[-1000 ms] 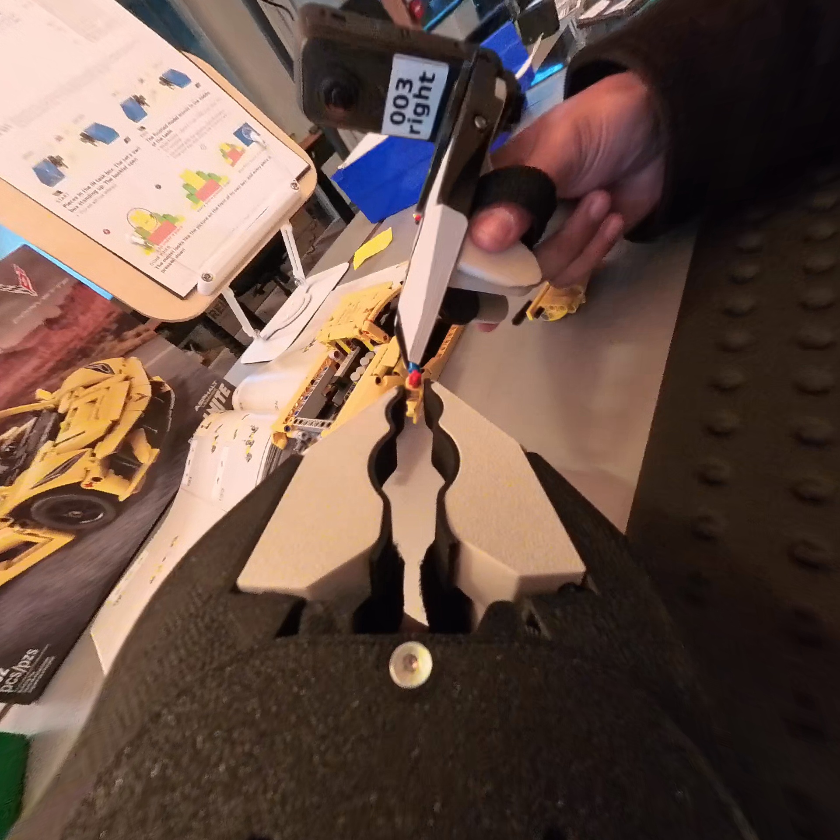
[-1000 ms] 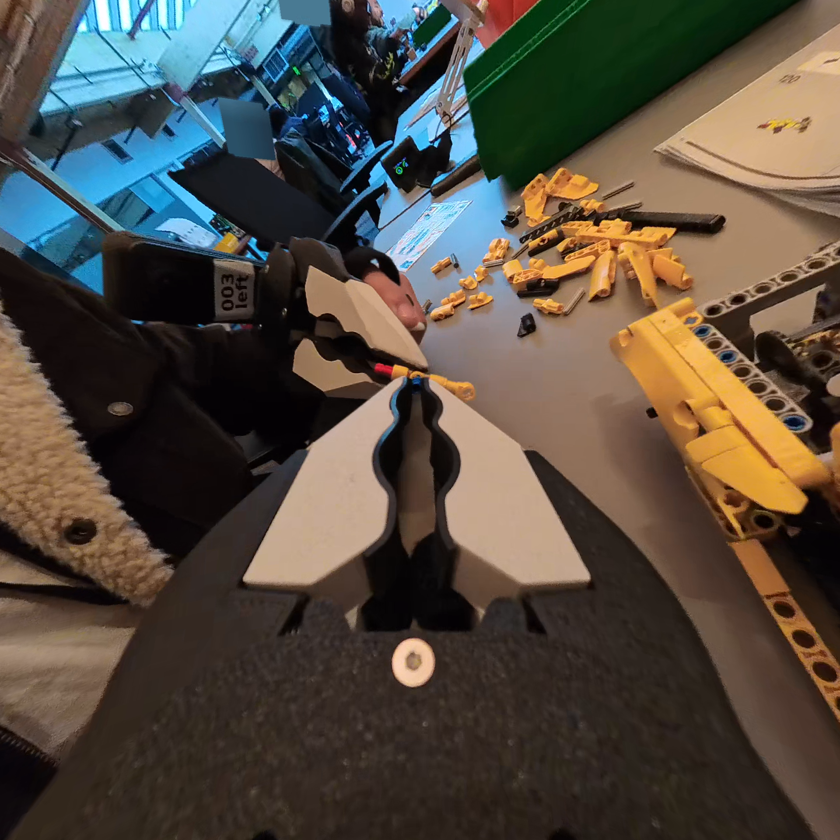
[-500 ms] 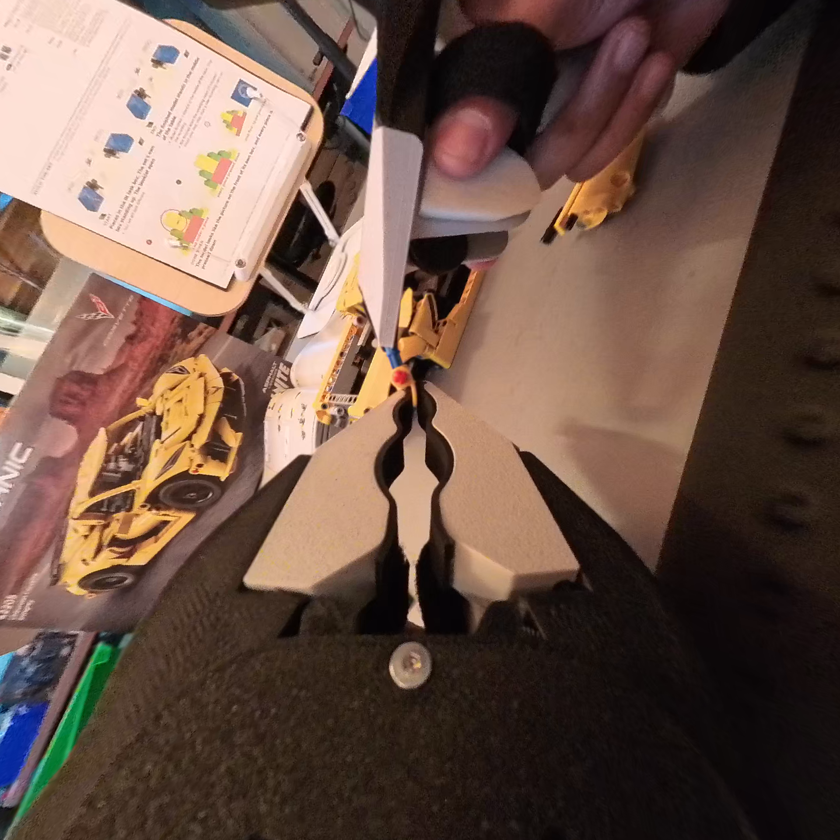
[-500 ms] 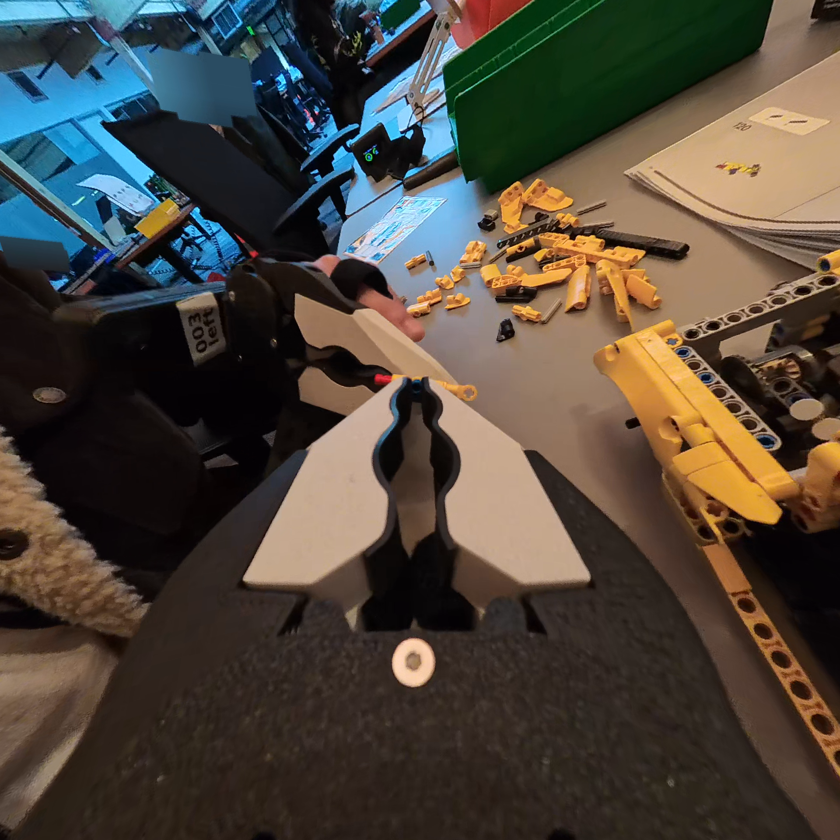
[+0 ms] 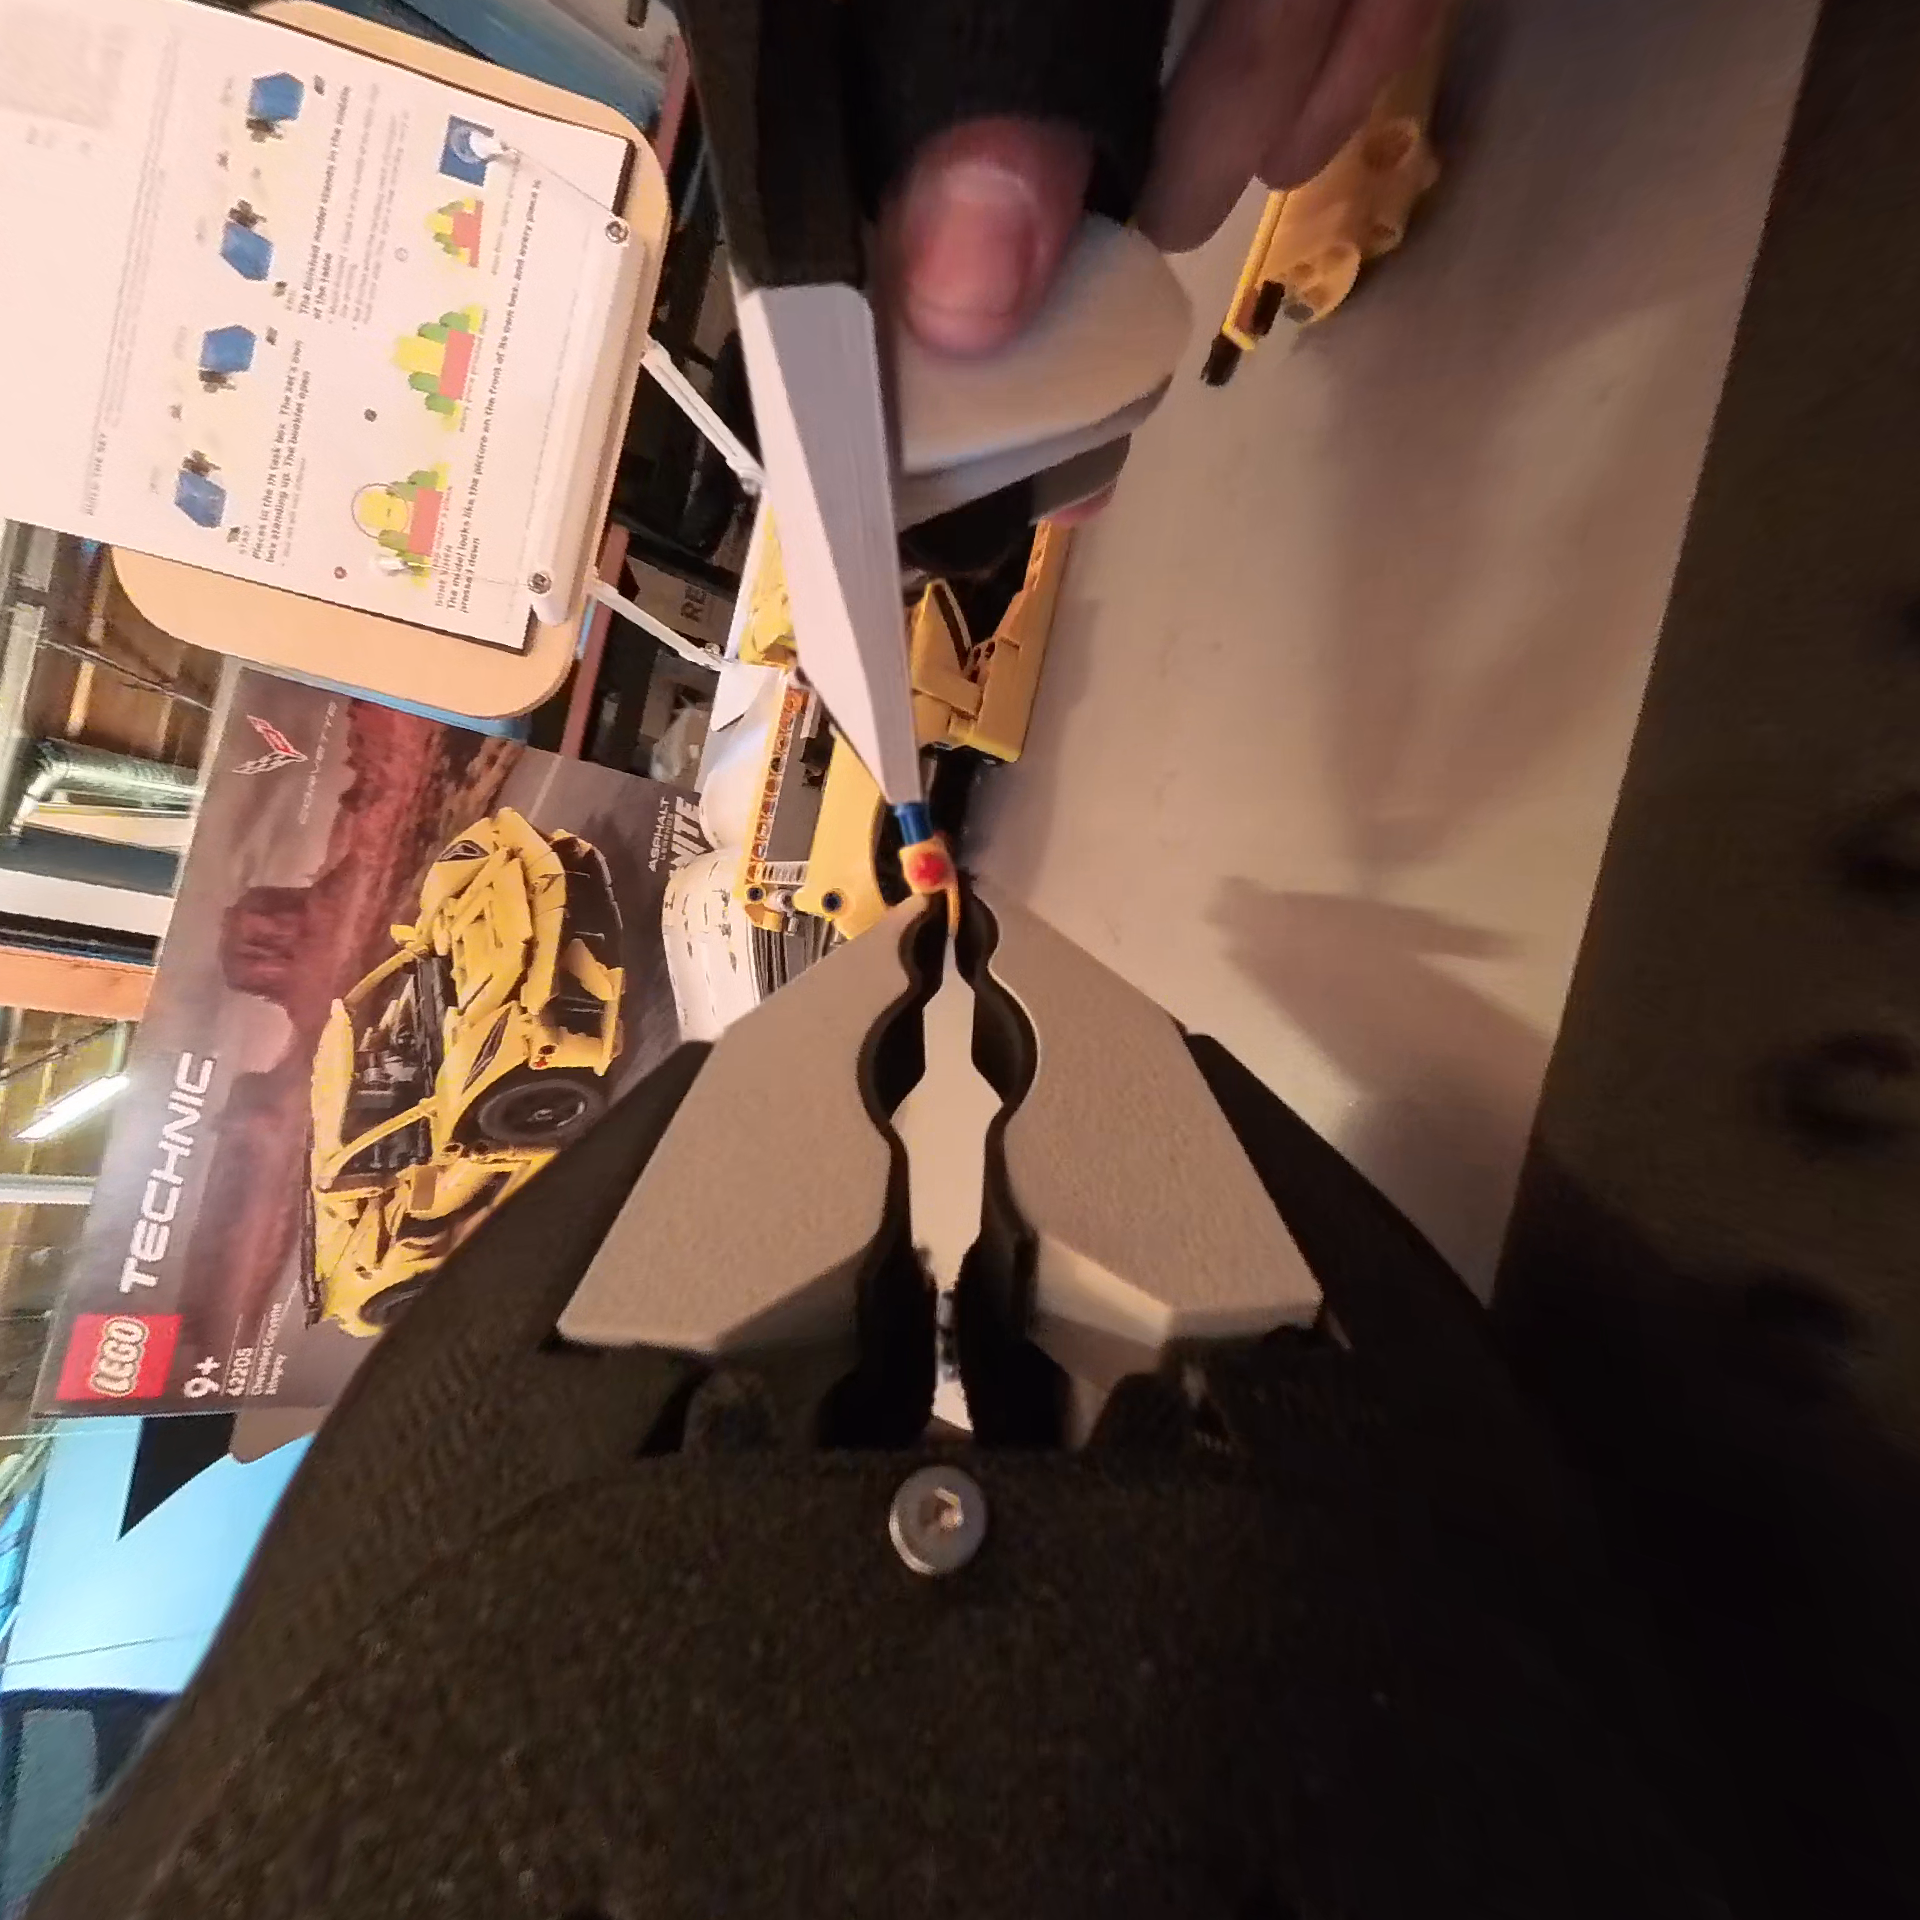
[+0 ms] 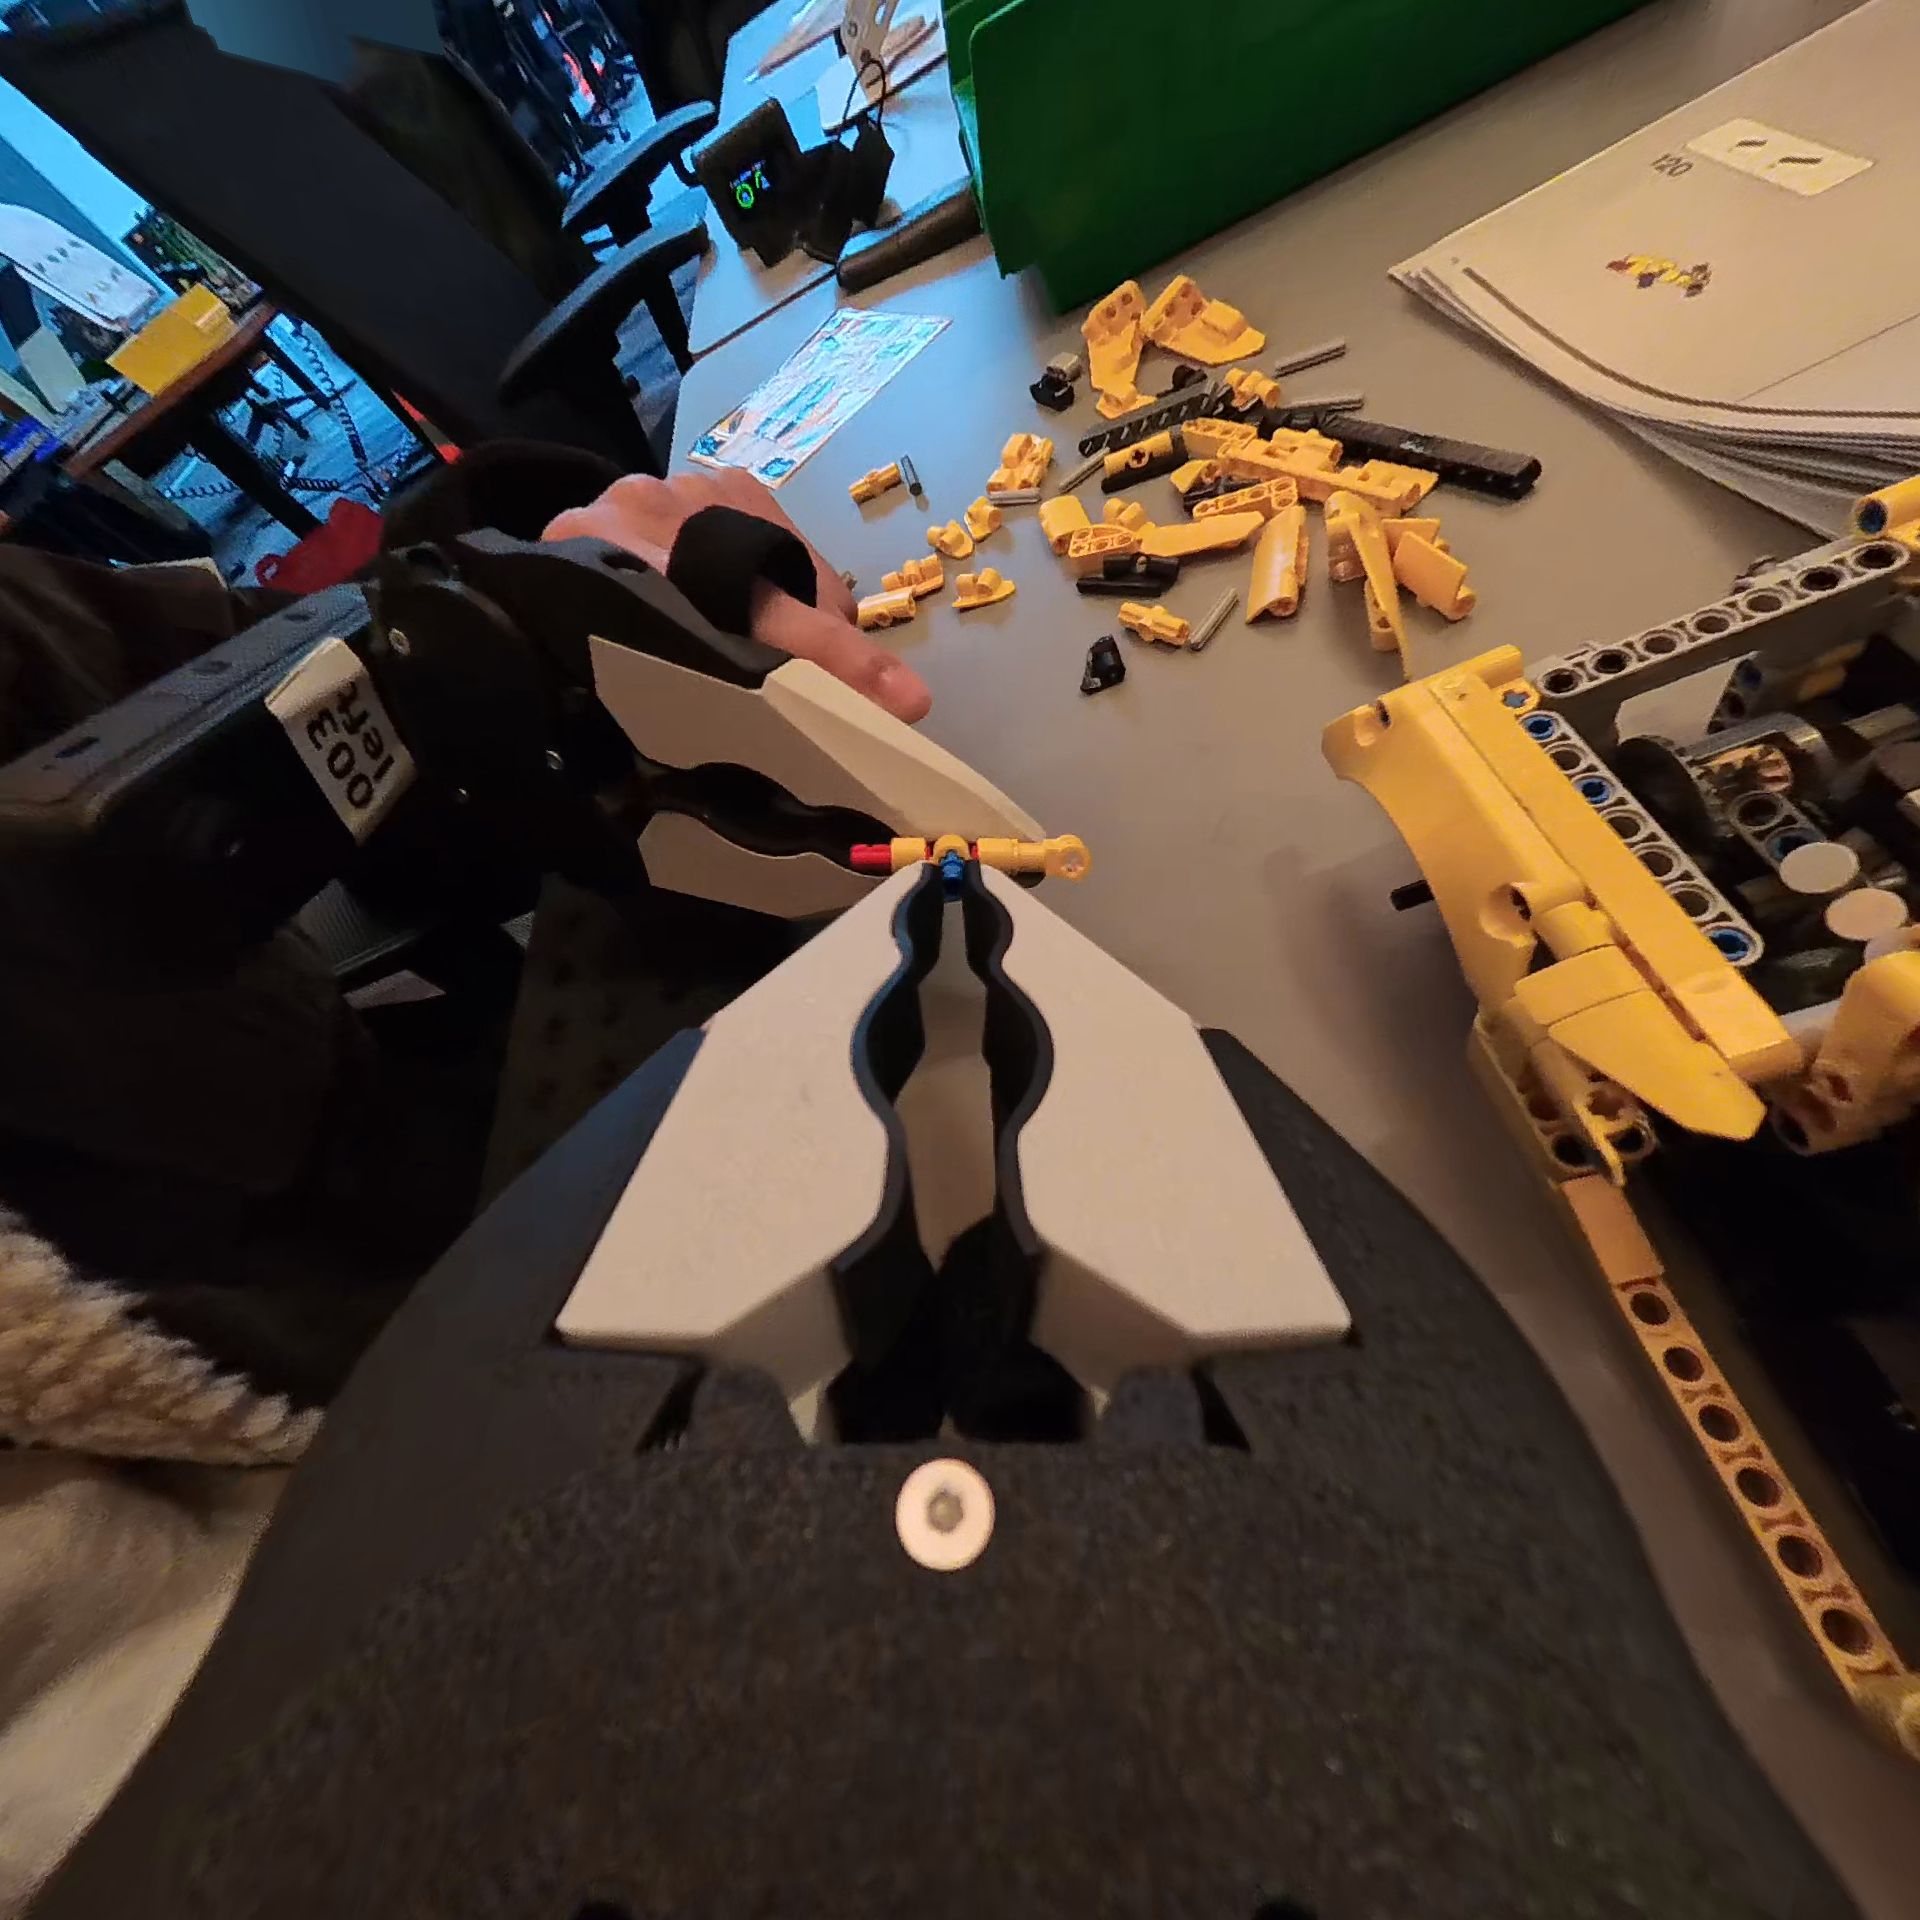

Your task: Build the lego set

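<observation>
My left gripper is shut on a small yellow rod piece with a red end. My right gripper is shut on a blue pin, and the pin's end meets the middle of the yellow rod at a right angle. The left gripper reaches in from the left in the right wrist view. The right gripper comes down from above in the left wrist view, with the blue pin at its tip. Both hold their parts above the grey table. The partly built yellow car lies to the right.
A pile of loose yellow and black parts lies on the far table, with a green bin and an instruction booklet behind. The set's box, a sheet on a stand and a small yellow sub-assembly show in the left wrist view. Left and right tips are no more than a few centimetres apart.
Both grippers have stayed shut on their parts and kept tip to tip. The left gripper has tilted and moved closer to the right one, so the yellow rod now lies straight across the right fingertips.
</observation>
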Available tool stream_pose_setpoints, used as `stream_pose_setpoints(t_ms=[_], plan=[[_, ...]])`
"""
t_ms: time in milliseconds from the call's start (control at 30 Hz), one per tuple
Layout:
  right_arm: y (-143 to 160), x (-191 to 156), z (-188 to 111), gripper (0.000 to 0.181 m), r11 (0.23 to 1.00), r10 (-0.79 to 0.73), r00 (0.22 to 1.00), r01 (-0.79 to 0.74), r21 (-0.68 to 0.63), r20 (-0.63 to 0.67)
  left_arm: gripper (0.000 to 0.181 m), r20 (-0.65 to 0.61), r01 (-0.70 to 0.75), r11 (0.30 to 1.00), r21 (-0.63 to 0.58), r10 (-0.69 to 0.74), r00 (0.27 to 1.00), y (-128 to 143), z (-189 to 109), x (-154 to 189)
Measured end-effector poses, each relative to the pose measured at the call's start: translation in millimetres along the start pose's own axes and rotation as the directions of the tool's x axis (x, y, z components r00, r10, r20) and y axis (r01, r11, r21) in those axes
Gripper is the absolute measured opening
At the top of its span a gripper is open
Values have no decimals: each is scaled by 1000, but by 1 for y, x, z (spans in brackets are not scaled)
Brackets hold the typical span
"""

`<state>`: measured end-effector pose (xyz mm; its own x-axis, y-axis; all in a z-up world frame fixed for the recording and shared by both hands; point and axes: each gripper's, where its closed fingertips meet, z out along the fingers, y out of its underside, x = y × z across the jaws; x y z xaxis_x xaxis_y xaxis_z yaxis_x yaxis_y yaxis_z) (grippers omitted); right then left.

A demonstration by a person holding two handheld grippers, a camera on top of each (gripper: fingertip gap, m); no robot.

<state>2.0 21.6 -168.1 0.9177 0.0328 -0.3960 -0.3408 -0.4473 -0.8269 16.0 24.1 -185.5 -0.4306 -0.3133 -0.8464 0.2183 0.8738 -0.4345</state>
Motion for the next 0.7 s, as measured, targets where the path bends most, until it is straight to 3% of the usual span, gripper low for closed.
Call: stream_pose_setpoints(t_ms=[500,600,700], plan=[[6,-6,3,3,1000,21,998,-19,-18,64,0,-48,18,999,32,-16,999,-7,-3,7],[3,-4,4,3,999,-38,999,38,-11,13,0,-23,25,999,30,-24,999,-6,-2,2],[-12,-3,-1,3,990,-131,990,134,54,-60,0,-2,147,987,65,-147,989,-7,0,-11]])
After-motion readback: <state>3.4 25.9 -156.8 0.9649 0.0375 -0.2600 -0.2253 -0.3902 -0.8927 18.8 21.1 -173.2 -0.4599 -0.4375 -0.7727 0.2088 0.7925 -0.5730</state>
